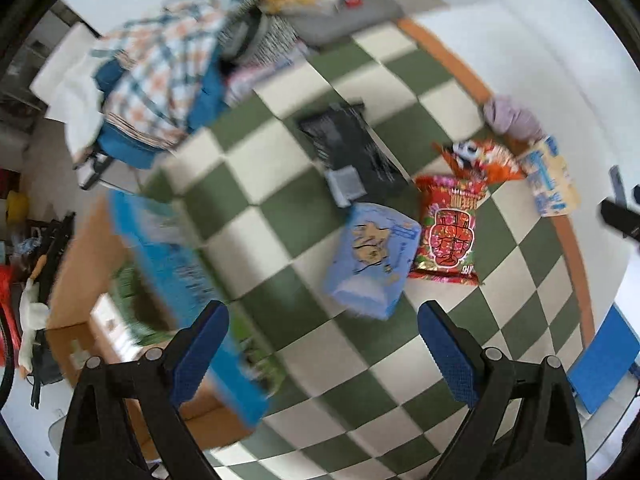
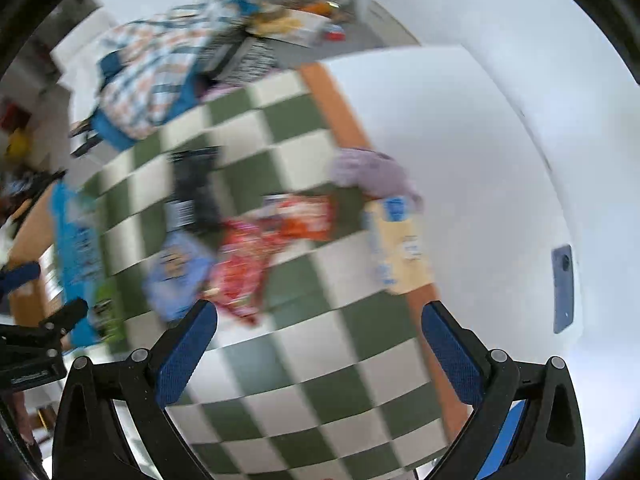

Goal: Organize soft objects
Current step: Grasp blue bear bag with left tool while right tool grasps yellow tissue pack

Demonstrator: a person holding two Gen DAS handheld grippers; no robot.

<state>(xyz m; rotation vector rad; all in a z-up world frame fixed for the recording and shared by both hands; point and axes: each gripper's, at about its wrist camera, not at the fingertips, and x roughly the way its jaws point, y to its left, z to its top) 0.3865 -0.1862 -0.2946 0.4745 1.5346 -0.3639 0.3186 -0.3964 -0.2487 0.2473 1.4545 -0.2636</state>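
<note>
Soft packs lie on a green-and-white checkered cloth: a light blue tissue pack, a red snack bag, an orange snack bag, a black pouch, a cream-and-blue pack and a lilac cloth bundle. My left gripper is open and empty, above the cloth just in front of the tissue pack. My right gripper is open and empty, above the cloth in front of the red snack bag and the cream-and-blue pack. The right wrist view is blurred.
A cardboard box with a blue pack leaning over it stands at the left. A plaid fabric pile on a blue bag sits at the far left. A blue phone lies on the white table at right.
</note>
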